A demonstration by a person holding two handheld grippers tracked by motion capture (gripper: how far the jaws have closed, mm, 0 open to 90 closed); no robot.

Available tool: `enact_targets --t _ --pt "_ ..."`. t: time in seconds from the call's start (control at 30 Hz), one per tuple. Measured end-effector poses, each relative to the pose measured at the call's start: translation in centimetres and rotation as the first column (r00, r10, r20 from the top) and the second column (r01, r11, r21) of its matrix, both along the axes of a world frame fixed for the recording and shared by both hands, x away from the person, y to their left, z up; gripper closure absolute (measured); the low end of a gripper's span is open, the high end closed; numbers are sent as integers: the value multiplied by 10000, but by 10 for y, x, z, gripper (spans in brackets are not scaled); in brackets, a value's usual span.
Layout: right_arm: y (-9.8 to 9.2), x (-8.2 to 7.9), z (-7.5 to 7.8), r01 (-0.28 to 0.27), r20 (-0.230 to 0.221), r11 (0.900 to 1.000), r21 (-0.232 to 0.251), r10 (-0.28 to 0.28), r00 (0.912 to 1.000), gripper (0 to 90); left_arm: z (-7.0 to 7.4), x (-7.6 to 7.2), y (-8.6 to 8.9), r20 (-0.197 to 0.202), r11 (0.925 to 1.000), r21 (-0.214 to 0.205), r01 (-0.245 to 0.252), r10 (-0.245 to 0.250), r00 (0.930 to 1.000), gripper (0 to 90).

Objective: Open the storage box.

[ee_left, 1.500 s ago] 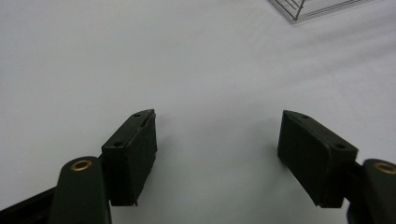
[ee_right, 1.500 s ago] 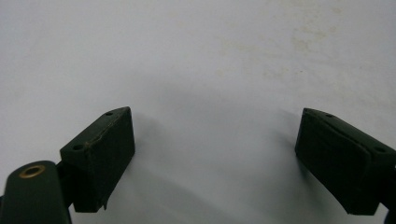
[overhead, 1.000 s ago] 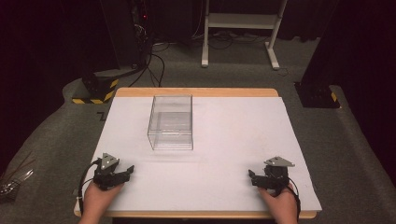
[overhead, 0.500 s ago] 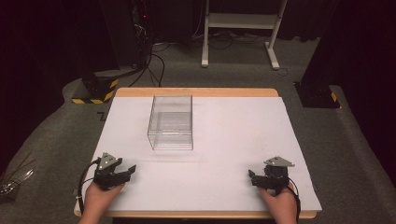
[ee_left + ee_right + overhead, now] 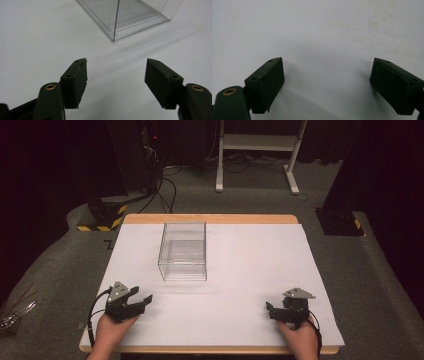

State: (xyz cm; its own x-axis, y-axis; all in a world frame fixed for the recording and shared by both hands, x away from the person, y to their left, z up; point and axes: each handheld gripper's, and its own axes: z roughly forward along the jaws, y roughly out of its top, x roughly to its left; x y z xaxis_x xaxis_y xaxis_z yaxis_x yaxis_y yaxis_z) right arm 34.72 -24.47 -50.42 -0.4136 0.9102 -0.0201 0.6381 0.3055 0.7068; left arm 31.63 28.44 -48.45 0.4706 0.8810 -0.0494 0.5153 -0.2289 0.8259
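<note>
We hold both grippers low over the near edge of the bench (image 5: 225,320): the left gripper (image 5: 141,301) by the near-left corner, the right gripper (image 5: 270,310) by the near-right corner. Both sets of jaws are released, spread wide with nothing between them.

The clear box (image 5: 183,251) stands upright on the left half of the bench, roughly midway between the near and far edges, well apart from both grippers. Its long axis runs from the near edge toward the far edge.

In the left gripper view, the near corner of the clear box (image 5: 125,17) lies ahead of the jaws and slightly to their right. We judge the left gripper nearer, so the reach falls to it: forward and inward toward the near end wall.
</note>
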Motion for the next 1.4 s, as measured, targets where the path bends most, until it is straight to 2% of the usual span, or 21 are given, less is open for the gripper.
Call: enact_targets --t 0.03,0.13,0.17,0.2,0.23,0.27,0.33,0.7,0.83,1.0,1.3,1.4 --pt "0 0 0 -1 2 10000 0 1 10000 121 1 0 -2 8 10000 -24 54 -54 10000 345" --pt "0 0 0 -2 6 10000 -1 2 10000 121 5 0 -4 -10 9983 -545 223 -224 9997 345" --pt "0 0 0 -2 6 10000 -1 2 10000 121 5 0 -4 -10 9983 -545 223 -224 9997 347" --pt "0 0 0 -1 7 10000 -2 1 10000 121 9 0 -5 79 9965 -755 356 -351 9994 354" --pt "0 0 0 -1 7 10000 -2 1 10000 121 9 0 -5 79 9965 -755 356 -351 9994 356" --pt "0 0 0 -6 -3 10000 -4 6 10000 121 11 1 -5 82 9939 -1033 398 -392 9992 356" --pt "0 0 0 -8 0 10000 -8 8 10000 121 13 3 -4 99 9924 -1154 430 -421 9991 356" --pt "0 0 0 -11 -1 10000 -20 11 10000 122 14 7 -6 110 9919 -1112 607 -599 9981 344" --pt "0 0 0 -9 13 10000 -32 9 10000 123 17 11 -15 303 9928 -931 756 -730 9969 345" --pt "0 -1 0 4 3 10000 -21 -4 10000 123 18 17 -23 316 9923 -898 851 -825 9961 345" --pt "0 -1 0 3 14 10000 -28 -3 10000 123 24 30 -38 321 9870 -1163 1109 -1078 9936 339" --pt "0 -1 0 4 13 10000 -28 -3 10000 123 26 33 -45 388 9868 -1087 1204 -1168 9924 331"
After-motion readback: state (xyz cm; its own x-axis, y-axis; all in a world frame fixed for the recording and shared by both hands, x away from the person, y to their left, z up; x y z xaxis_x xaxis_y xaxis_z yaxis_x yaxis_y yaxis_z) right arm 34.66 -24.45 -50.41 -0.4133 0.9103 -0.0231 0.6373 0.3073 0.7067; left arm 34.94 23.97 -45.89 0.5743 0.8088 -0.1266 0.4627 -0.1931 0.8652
